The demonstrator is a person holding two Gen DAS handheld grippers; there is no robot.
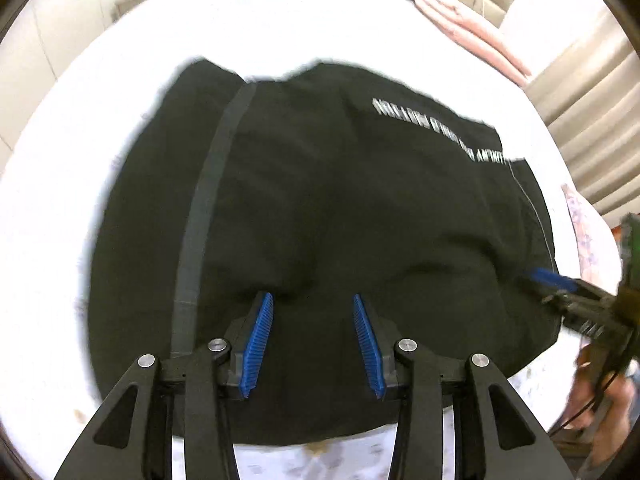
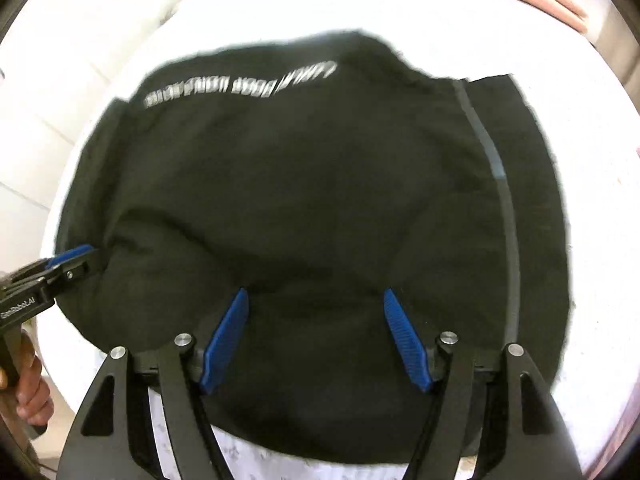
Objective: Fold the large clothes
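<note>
Black garment [image 1: 320, 220] lies spread on a white bed sheet [image 1: 60, 220] and fills the centre of both wrist views. White lettering [image 1: 432, 128] sits upper right of centre in the left view, upper left in the right view; blurred, can't read it. A grey stripe [image 1: 200, 216] runs top to bottom down the left part of the cloth in the left view and down the right part in the right view.

Left gripper [image 1: 316, 346]: bottom centre of its own view, jaws part-open with a clear gap, blue pads [image 1: 256, 346] apart. Only black fabric shows in the gap. I can't tell whether the tips touch the cloth or hover over it; no fold is pinched between the pads.

Right gripper [image 2: 316, 340]: bottom centre of its view, jaws wider than the left, pads splayed outward. Again cloth fills the gap, and nothing is clamped.

Each gripper also shows at the edge of the other's view: the right one at lower right of the left view, the left one at lower left of the right view, over the garment's side edges. A hand [image 2: 28, 384] grips the left handle, lower left.

Pink folded bedding [image 1: 472, 28] lies at upper right of the left view, well apart from the garment.
</note>
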